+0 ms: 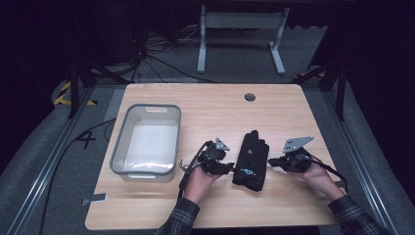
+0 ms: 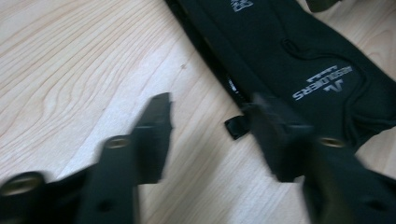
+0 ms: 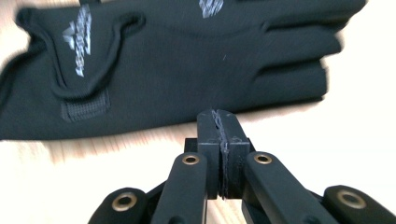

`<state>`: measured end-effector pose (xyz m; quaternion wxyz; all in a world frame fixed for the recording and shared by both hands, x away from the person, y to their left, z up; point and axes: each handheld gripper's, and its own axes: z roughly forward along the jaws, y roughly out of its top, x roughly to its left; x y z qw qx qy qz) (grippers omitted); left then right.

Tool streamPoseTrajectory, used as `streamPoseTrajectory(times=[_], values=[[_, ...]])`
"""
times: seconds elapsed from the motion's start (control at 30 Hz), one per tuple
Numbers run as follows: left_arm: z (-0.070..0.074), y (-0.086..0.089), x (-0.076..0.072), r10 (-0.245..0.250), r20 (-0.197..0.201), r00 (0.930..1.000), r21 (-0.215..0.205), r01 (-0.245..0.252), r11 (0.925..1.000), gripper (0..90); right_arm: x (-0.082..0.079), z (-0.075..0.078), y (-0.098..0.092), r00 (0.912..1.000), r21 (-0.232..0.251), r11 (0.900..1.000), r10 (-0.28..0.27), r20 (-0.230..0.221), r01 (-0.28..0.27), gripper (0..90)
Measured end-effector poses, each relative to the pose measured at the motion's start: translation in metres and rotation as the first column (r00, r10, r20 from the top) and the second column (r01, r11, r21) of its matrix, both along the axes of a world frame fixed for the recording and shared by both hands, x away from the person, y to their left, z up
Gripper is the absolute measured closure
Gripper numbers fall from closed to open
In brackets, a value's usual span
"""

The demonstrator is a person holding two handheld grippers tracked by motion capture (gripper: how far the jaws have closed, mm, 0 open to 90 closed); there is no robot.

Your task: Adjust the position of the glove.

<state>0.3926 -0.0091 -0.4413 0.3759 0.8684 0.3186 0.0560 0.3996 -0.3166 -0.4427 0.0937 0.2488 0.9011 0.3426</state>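
A black glove (image 1: 251, 159) with pale printed logos lies flat on the wooden table (image 1: 205, 105), fingers pointing away from me. My left gripper (image 1: 230, 168) sits just left of its cuff end with the jaws apart. In the left gripper view the left gripper (image 2: 210, 105) straddles bare wood beside the glove (image 2: 299, 56), whose small pull tab (image 2: 236, 127) lies between the jaws untouched. My right gripper (image 1: 272, 161) is just right of the glove. In the right gripper view the right gripper (image 3: 218, 116) is shut, empty, its tip almost at the edge of the glove (image 3: 177, 70).
A grey-rimmed clear plastic bin (image 1: 117, 147) stands at the left of the table, close to my left hand. A round cable hole (image 1: 250, 97) is at the far edge. A small grey tag (image 1: 95, 199) lies near the front left corner.
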Motion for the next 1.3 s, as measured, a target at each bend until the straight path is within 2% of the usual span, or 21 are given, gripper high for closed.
streamPoseTrajectory(times=[0.03,0.07,0.13,0.17,0.27,0.33,0.5,0.67,0.97,1.3], values=[[0.000,-0.002,0.000,-0.011,0.004,0.9999,-0.011,0.011,0.9999,61.2,0.000,0.002,-0.001,1.0000,0.014,1.000,-0.003,0.003,0.003,89.6],[0.000,-0.004,0.001,-0.014,0.005,0.9999,-0.013,0.014,0.9998,67.2,-0.001,0.006,-0.003,0.9999,0.043,0.999,-0.011,0.009,0.011,89.6],[0.001,-0.007,0.004,-0.016,0.026,0.9995,-0.030,0.017,0.9994,74.4,0.000,0.010,-0.005,0.9996,0.073,0.997,-0.019,0.019,0.018,89.6],[0.003,-0.011,0.009,-0.013,0.024,0.9996,-0.053,0.015,0.9985,78.6,0.001,0.013,-0.004,0.9995,0.091,0.996,-0.020,0.023,0.018,89.7],[0.005,-0.016,0.015,-0.026,0.028,0.9993,-0.040,0.027,0.9988,82.2,0.005,0.014,-0.002,0.9996,0.109,0.994,-0.022,0.016,0.020,89.7],[0.004,-0.023,0.021,-0.022,0.029,0.9993,-0.060,0.024,0.9979,83.5,0.008,0.014,0.002,0.9995,0.105,0.994,-0.022,0.023,0.019,89.7],[-0.001,-0.039,0.026,-0.053,0.027,0.9982,-0.029,0.053,0.9982,83.6,0.013,0.011,0.017,0.9997,0.108,0.994,-0.005,0.024,0.002,89.7],[-0.008,-0.051,0.027,-0.076,0.008,0.9971,0.010,0.076,0.9971,83.6,0.014,0.002,0.026,0.9997,0.068,0.998,0.012,0.020,-0.013,89.7],[-0.011,-0.056,0.029,-0.081,0.008,0.9966,0.014,0.081,0.9966,83.6,0.014,-0.002,0.025,0.9998,0.049,0.999,0.019,0.003,-0.019,89.8],[-0.009,-0.063,0.036,-0.103,0.002,0.9947,0.025,0.103,0.9944,83.7,-0.001,-0.006,0.030,0.9966,0.036,0.996,0.081,-0.016,-0.081,89.9]])
